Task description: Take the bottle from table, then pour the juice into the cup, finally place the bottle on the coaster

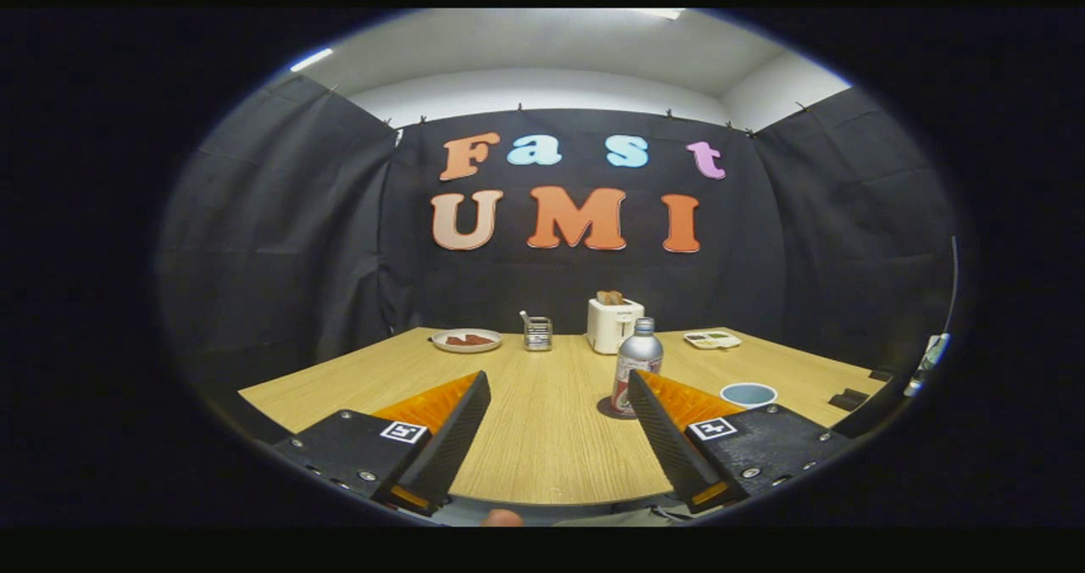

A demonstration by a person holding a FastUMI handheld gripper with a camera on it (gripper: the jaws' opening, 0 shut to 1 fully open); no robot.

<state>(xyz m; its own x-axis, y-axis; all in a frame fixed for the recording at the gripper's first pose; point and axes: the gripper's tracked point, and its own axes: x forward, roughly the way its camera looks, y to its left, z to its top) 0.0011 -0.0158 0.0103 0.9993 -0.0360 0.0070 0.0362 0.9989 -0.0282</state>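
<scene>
A silver bottle [637, 361] with a red-and-white label stands upright on a dark round coaster [607, 408] on the wooden table [542, 437], just beyond my right finger's tip, which hides its lower right side. To the right of the bottle sits a light blue cup [748, 395]. My gripper [559, 386] is open, its fingers wide apart with only bare table between them. Neither finger touches the bottle.
Along the table's far edge stand a white plate with reddish food [466, 340], a small metal holder [537, 332], a white toaster with bread in it [614, 323] and a flat tray [712, 340]. Small dark blocks [848, 399] lie near the right edge. Black cloth walls enclose the table.
</scene>
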